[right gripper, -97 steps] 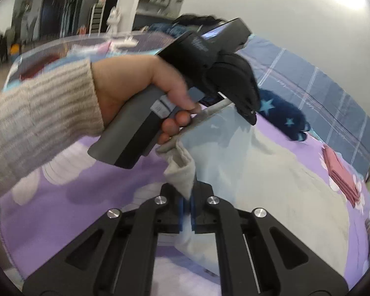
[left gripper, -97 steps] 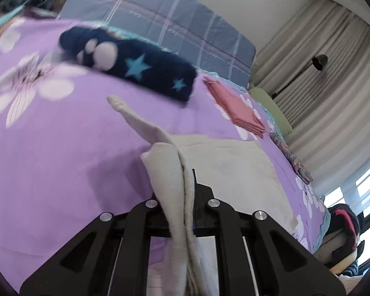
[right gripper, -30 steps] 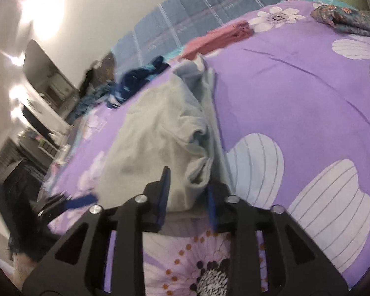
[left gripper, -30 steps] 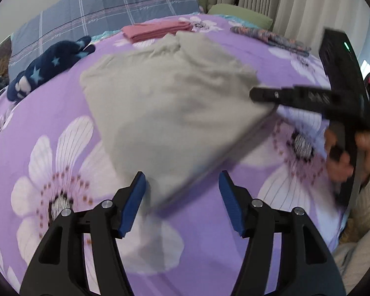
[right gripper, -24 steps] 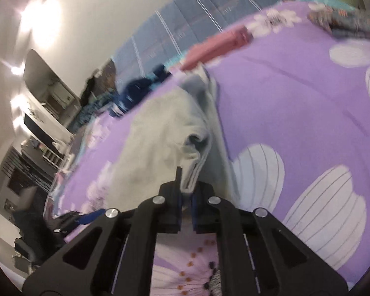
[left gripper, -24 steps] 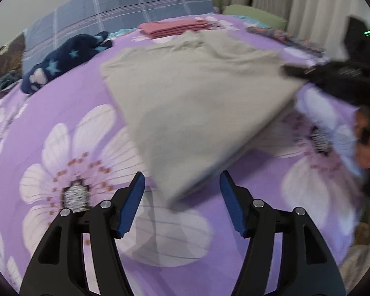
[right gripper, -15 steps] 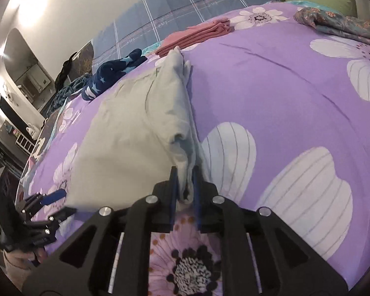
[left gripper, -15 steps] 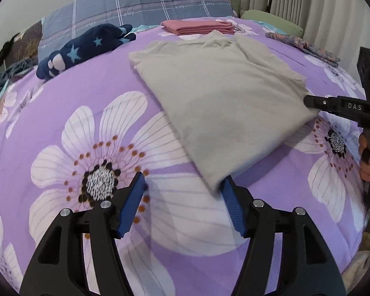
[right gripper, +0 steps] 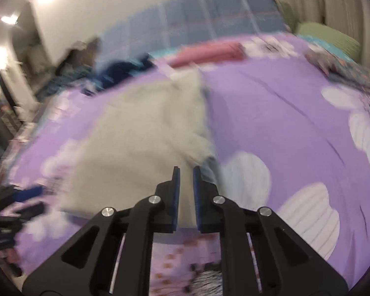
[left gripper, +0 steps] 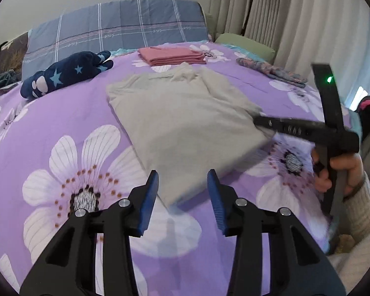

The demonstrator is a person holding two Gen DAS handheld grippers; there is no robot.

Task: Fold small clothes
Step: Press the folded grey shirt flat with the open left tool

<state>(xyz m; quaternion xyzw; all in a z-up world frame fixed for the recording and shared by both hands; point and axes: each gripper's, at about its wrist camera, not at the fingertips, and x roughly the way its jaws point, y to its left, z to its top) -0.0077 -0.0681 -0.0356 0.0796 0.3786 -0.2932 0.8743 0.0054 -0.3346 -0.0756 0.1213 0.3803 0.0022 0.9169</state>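
Observation:
A beige garment [left gripper: 182,120] lies folded flat on the purple flowered bedspread [left gripper: 49,128]; it also shows, blurred, in the right wrist view [right gripper: 145,133]. My left gripper [left gripper: 182,187] is open and empty, its blue pads either side of the garment's near corner, just above it. My right gripper [right gripper: 184,172] is slightly open with nothing between the pads, at the garment's right near edge; it appears in the left wrist view [left gripper: 259,119] at that same edge.
A folded pink stack [left gripper: 172,55] lies near the plaid pillow [left gripper: 116,29]. A navy star plush [left gripper: 66,74] lies at left, a patterned cloth [left gripper: 271,70] and a green pillow [left gripper: 246,44] at right. Curtains [left gripper: 296,24] hang beyond.
The right gripper has let go of the garment's edge and opened a little. The garment now lies flat. The left gripper has drawn closer to its near corner.

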